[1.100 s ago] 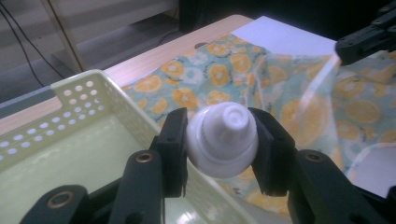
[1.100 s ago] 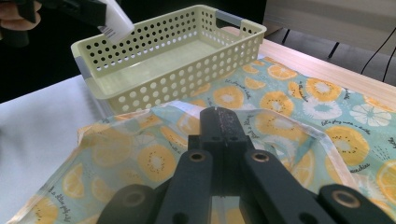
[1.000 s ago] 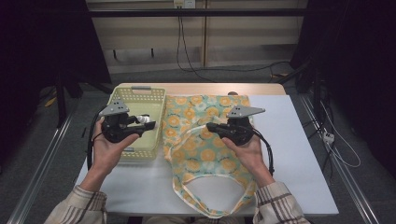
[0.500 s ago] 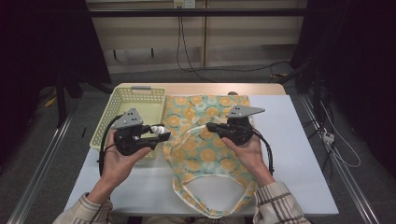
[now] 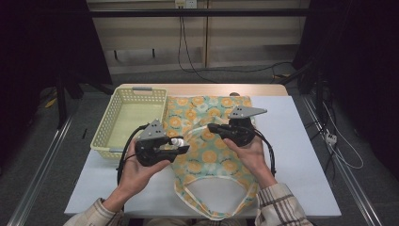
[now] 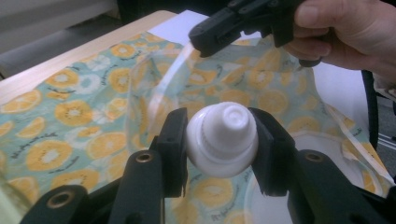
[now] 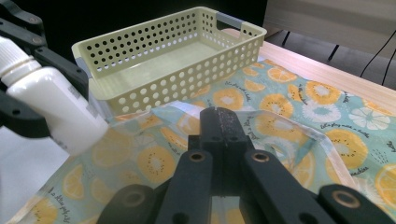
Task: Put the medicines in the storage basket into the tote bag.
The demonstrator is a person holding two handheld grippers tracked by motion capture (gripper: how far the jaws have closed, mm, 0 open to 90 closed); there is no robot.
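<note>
Room: dark drapes are seen at both sides, pale panelled walls at the back, and loose cables are strung across a grey floor.
Surface: a flat white top (image 5: 301, 141) with a bare wood strip along its far edge.
Basket: a pale yellow-green plastic basket (image 5: 109, 123), rectangular, its walls perforated with rows of round holes, is set at the left of the surface; grey handles are fitted at its ends.
Bag: a soft fabric bag (image 5: 207, 165), teal and printed with orange citrus slices and white flowers, is laid flat at the middle of the surface; its white lining is shown at the near mouth, and a glossy translucent film edge is lifted from its upper layer.
Bottle: a small white plastic bottle (image 6: 222, 140), smooth and rounded, with a ridged screw cap, is held in the air just above the bag's left edge, near the basket.
Left tongs: the left tongs (image 5: 178, 147), matte black and blocky, are clamped on the bottle from both sides.
Right tongs: the right tongs (image 5: 212, 127) are pressed together on the bag's raised film edge, over the bag's middle.
Hands: each tool is gripped by a bare hand; plaid cuffs are seen at the wrists.
</note>
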